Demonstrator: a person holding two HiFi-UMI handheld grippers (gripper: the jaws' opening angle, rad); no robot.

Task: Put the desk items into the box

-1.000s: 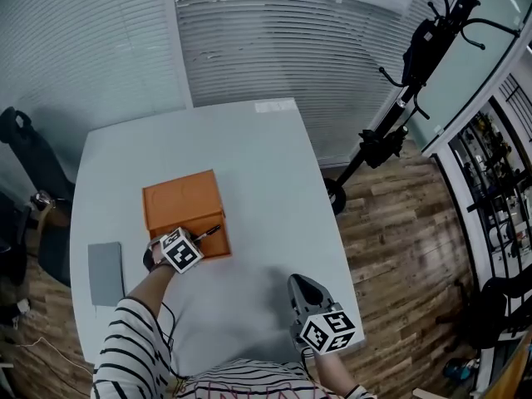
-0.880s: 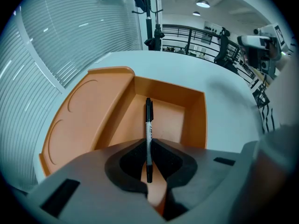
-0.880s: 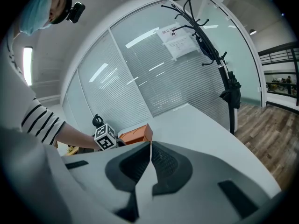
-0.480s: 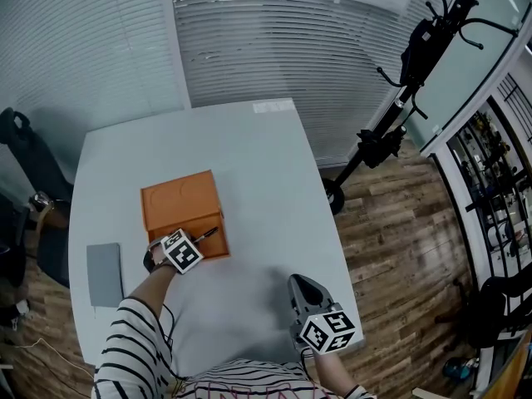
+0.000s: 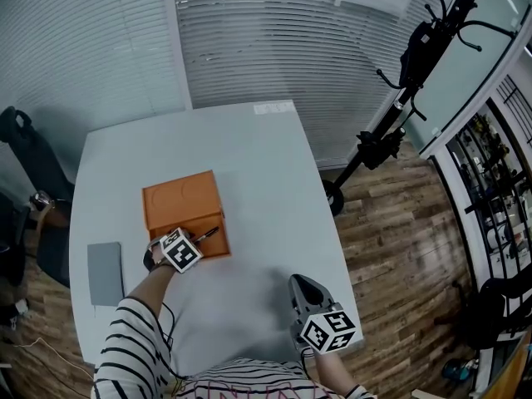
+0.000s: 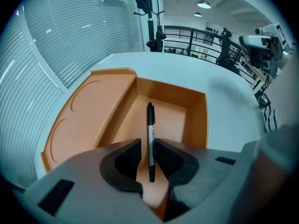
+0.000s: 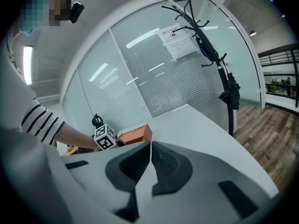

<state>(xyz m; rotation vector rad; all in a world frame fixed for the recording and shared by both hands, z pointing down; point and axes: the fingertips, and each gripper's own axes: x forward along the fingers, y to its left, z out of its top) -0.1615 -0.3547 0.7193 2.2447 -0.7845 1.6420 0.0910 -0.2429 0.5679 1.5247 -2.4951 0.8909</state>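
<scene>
An orange box (image 5: 179,199) lies open on the pale table (image 5: 258,165), its lid (image 6: 86,115) flat to the left of the compartment (image 6: 170,120). My left gripper (image 5: 191,242) hovers at the box's near edge, shut on a black pen (image 6: 150,120). The pen (image 5: 209,233) points forward over the compartment. In the left gripper view the left gripper (image 6: 148,147) clamps the pen's lower half. My right gripper (image 5: 302,284) stays near the table's front right, shut with nothing in it. The right gripper (image 7: 150,147) faces the box (image 7: 136,134) from afar.
A flat grey pad (image 5: 105,273) lies at the table's left edge. Slatted blinds (image 5: 249,40) line the far wall. A black stand (image 5: 399,98) rises to the right, over wooden floor (image 5: 399,239). A dark chair (image 5: 25,152) stands at the left.
</scene>
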